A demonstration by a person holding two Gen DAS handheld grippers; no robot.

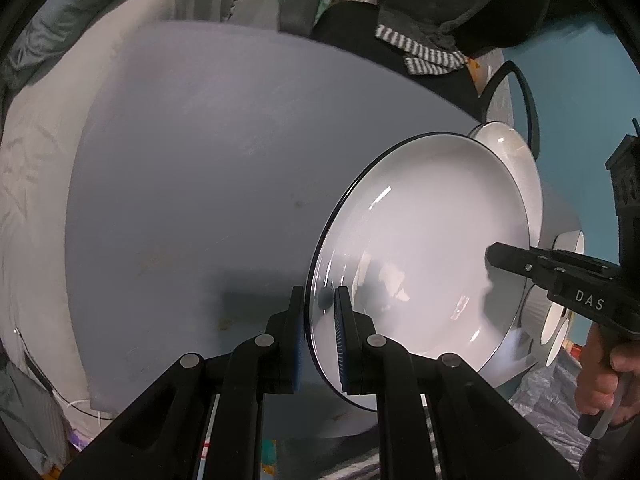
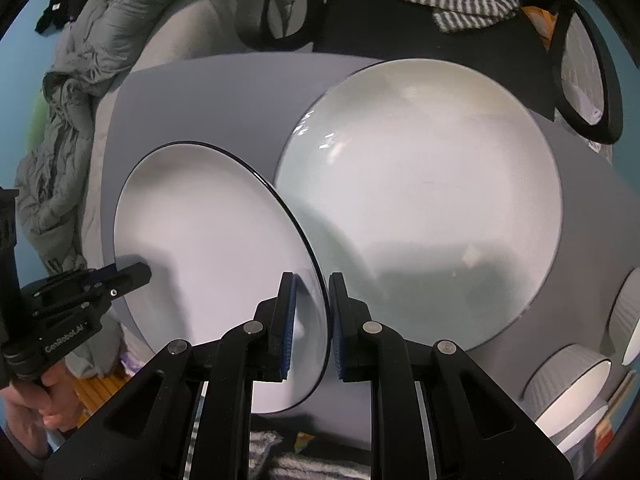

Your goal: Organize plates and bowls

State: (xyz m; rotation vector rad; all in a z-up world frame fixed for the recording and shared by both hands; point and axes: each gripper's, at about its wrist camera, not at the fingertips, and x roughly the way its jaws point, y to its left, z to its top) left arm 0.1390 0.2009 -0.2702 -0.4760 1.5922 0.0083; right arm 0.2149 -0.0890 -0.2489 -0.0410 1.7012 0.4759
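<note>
1. Left wrist view: left tongs clamp the near rim of a black-edged white plate, which is tilted above the grey table; right tongs bite the opposite rim.
2. Right wrist view: right tongs are narrow on the same plate; left tongs hold its far edge. A larger white plate lies flat on the table just beside it, with ribbed bowls at the right edge.
3. Judged step: carrying the plate two-handed, probably onto the larger one. Both grips should keep equal pressure, level the plate, centre it, then lower gently to avoid rim contact.
</note>
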